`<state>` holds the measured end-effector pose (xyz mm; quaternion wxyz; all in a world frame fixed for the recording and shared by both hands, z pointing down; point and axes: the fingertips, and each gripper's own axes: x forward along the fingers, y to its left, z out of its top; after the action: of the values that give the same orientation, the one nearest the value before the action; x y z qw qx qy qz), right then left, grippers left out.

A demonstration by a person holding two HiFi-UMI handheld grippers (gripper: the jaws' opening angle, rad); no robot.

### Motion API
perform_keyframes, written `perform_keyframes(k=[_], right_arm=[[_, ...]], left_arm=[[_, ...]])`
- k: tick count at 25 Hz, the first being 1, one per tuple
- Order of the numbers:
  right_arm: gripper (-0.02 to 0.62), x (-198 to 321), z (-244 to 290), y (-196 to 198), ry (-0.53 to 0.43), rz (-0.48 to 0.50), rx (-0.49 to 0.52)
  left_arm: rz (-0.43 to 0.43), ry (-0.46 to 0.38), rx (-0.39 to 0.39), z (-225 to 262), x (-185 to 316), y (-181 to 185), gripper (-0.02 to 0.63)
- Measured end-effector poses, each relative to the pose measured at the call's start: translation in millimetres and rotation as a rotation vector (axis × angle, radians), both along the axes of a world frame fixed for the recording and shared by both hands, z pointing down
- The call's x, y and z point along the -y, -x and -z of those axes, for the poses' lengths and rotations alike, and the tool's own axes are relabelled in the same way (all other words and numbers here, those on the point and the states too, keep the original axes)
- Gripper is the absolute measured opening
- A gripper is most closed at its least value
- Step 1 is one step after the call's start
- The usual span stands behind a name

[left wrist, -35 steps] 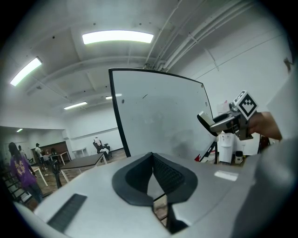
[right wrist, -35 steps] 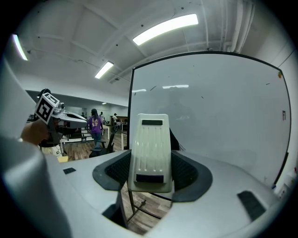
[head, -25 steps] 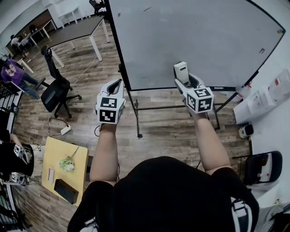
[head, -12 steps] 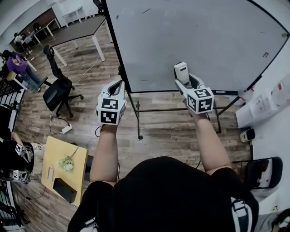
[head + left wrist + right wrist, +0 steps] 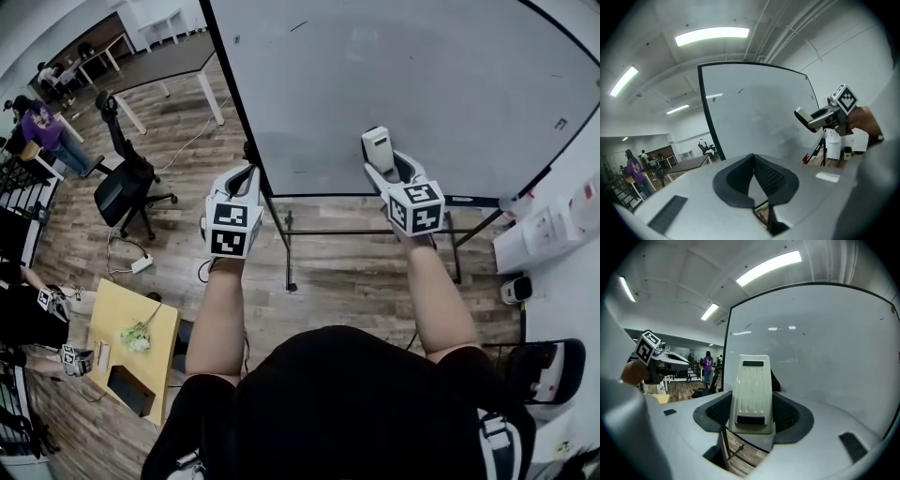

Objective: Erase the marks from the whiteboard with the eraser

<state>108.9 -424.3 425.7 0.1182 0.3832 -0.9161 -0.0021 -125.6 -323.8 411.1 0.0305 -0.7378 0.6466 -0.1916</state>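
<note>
Whiteboard (image 5: 403, 84) on a black-framed stand (image 5: 366, 225) fills the far middle and right of the head view, wood floor (image 5: 347, 272) under it. Board surface mostly bare grey-white; one short dark stroke (image 5: 298, 25) near its far left corner, also seen in the right gripper view (image 5: 748, 326) with another small tick (image 5: 803, 333) to its right. Room: office chair (image 5: 127, 183) at left, long tables (image 5: 164, 61) far left, a person in purple (image 5: 47, 127) at the far left edge, yellow table (image 5: 131, 347) near left with a small plant (image 5: 138, 337) and a black box (image 5: 131, 392). White shelf unit (image 5: 553, 230) at right beside the board. Strip lights (image 5: 712, 35) on the ceiling. Eraser (image 5: 376, 148) sits clamped in the right gripper (image 5: 384, 173), over the board's near edge; contact with the board can't be told. Close up the eraser (image 5: 751, 392) is cream plastic, upright, ribbed down its back, a dark slot at each end, dark felt showing behind its right side, and it sticks out past the jaw tips. Right gripper (image 5: 751, 401) pads press on both its sides. Left gripper (image 5: 246, 173) is off the board's left edge, over the floor; its jaws (image 5: 753, 161) are closed tip to tip with nothing between.
</note>
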Motion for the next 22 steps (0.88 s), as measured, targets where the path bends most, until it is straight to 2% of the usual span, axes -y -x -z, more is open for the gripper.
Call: perform_keyframes(k=[8,17,22], right_arm=[[0.25,12.0,-0.1,-3.9,0.0,0.004,0.002],[0.251,-1.0,7.6,-6.0,-0.02,0.016,-0.006],[0.251,-4.8,11.4,-5.2,-0.024,0.016,-0.01]], left_arm=[[0.022,0.004,-0.02,-0.7,11.6,-4.3,0.011],[0.083,-0.038,-0.051,10.9,-1.9,8.7,0.011],[0.094,-0.023,-0.053,7.8,-5.9,11.3,0.011]])
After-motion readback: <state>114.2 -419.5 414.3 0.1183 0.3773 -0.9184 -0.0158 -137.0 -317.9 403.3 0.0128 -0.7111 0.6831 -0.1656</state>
